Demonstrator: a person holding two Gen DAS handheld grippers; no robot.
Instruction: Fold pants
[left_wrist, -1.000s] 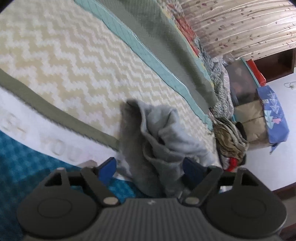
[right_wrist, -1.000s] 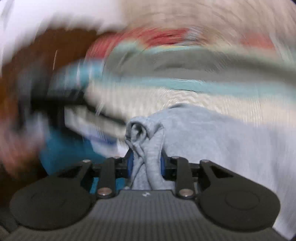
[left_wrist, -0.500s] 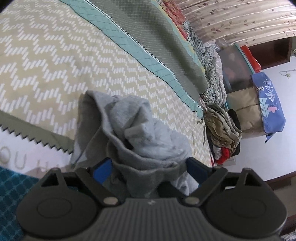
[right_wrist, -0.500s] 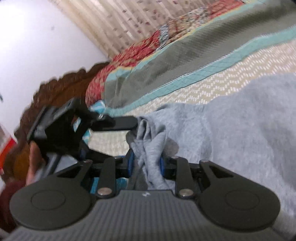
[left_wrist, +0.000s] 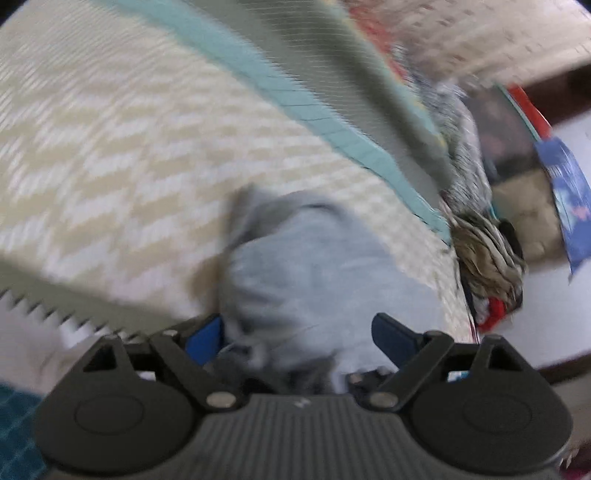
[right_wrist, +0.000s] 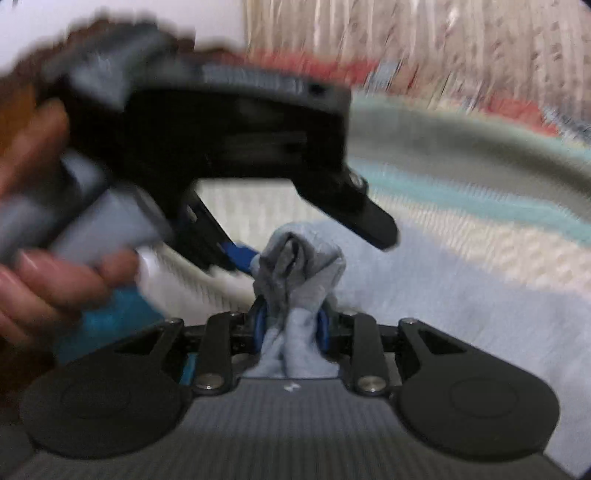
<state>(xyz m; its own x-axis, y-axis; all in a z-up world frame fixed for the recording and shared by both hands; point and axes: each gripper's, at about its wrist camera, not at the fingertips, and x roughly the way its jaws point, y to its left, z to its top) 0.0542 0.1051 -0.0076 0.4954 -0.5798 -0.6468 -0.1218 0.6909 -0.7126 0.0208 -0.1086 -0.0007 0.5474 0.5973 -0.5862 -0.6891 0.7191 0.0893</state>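
Spreading ahead of both claws, the bed (left_wrist: 122, 155) is wearing a beige zigzag quilt with a teal and grey-green border (left_wrist: 332, 133), and a curtain (right_wrist: 424, 40) is hanging behind it. Beyond the far end of the bed, up and to the right of the left claw, a heap of clothes (left_wrist: 487, 254) is sitting in a blur.

Lying on the quilt, the grey pants (left_wrist: 306, 273) are bunching directly in front of the left claw (left_wrist: 295, 332), whose blue pads are standing wide apart with cloth mounding between them but not pinched. The right claw (right_wrist: 291, 325) is gripping a gathered knot of the same pants, jaws nearly closed on it, while the rest of the fabric is trailing off to its right. Above and left of that knot, the person's hand (right_wrist: 40, 273) is holding the left claw's body.

The cloth is looking like soft, light fleece: limp, easily wrinkled, likely sagging wherever it is not supported. A hem or waistband edge would probably be the better hold, since a pinched wad is unlikely to fold flat.

Compared with half a second ago, the left claw is now much nearer the right one and both views are smearing with motion; the right claw's grip on the knot is looking unchanged.
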